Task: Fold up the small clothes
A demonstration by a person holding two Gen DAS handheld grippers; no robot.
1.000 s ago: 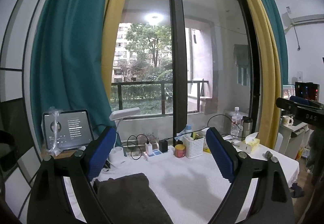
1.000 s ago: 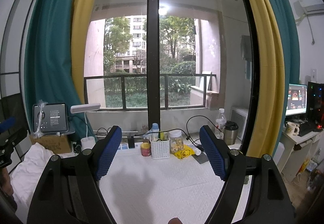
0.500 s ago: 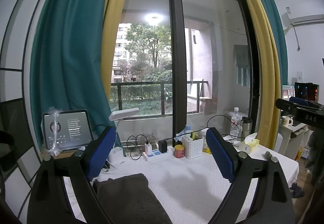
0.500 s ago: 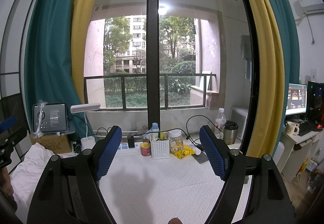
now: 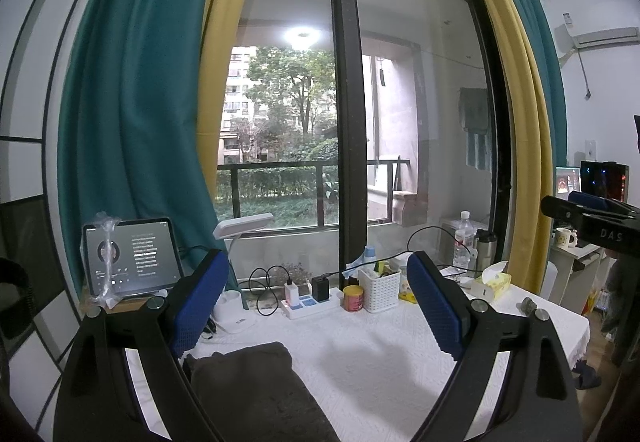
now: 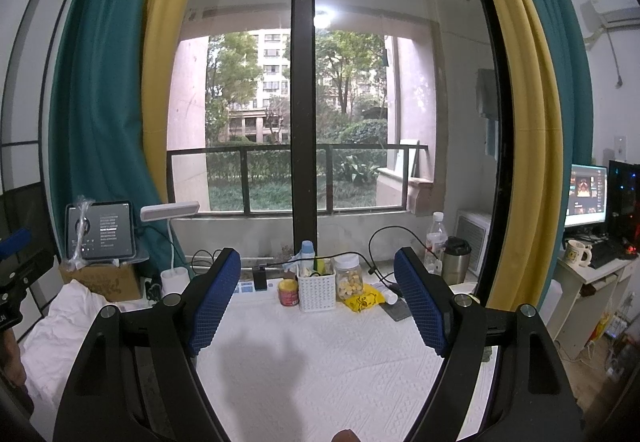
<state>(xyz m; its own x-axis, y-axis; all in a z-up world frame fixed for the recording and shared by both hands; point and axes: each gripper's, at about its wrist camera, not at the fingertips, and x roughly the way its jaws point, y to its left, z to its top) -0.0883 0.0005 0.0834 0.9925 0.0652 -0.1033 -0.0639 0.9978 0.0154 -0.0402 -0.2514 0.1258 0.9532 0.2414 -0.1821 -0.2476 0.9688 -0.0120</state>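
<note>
Both grippers hang above a table (image 6: 320, 370) draped in a white cloth, fingers spread wide and grasping nothing. A dark folded garment (image 5: 256, 394) lies below the left gripper (image 5: 316, 306), nearer its left finger; the right gripper (image 6: 318, 302) faces a white basket (image 6: 317, 292).

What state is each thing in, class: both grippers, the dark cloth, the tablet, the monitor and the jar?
Left gripper: open, nothing between its pads.
Right gripper: open, holding nothing.
Dark cloth: lying on the white table cover, looks folded.
Tablet: propped upright, screen on.
Monitor: switched on.
Jar: upright, lid on.
</note>
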